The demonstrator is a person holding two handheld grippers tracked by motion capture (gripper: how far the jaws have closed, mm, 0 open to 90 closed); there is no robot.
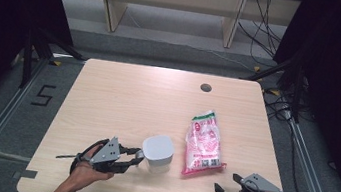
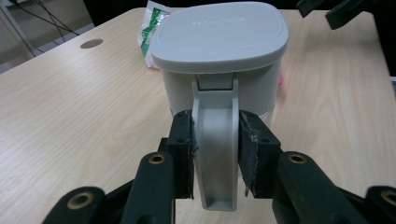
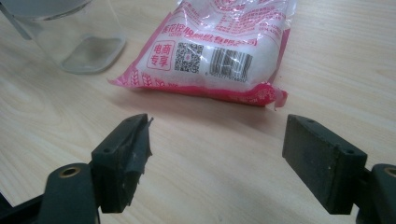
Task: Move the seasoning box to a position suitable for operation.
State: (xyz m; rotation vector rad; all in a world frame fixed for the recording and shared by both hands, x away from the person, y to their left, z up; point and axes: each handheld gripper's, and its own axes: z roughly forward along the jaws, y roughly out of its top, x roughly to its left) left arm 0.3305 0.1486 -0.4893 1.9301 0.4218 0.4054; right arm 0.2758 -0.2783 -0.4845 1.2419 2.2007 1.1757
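Both pads of left gripper clamped on handle of lidded grey jug. Right gripper held spread apart near pink bag, touching nothing.

The left hand-held gripper reaches level, pads apparently pressing what sits between them; the right hand-held gripper rests low, jaws wide apart.

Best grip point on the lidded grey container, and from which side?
The handle: a flat upright strap on the lidded grey container, facing the left gripper. Come in level from that side, one pad on each flat face, as the left gripper view shows.
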